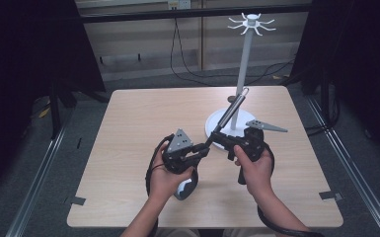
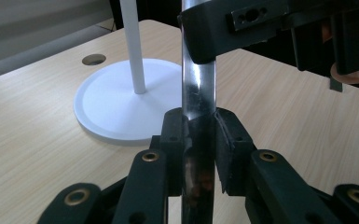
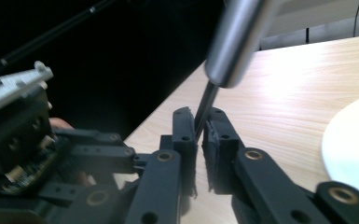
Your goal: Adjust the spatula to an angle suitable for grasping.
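Utensil (image 1: 229,112), steel and slick, likely stiff and light, slants from 7 to 1 o'clock above the bench (image 1: 128,148). My left tool (image 1: 203,149) clamps its flat lower part; my right tool (image 1: 218,137) nips the thin shank, the surest hold, below the round handle.

A steel utensil (image 1: 229,114) with a thick shiny handle tilts upward above the table
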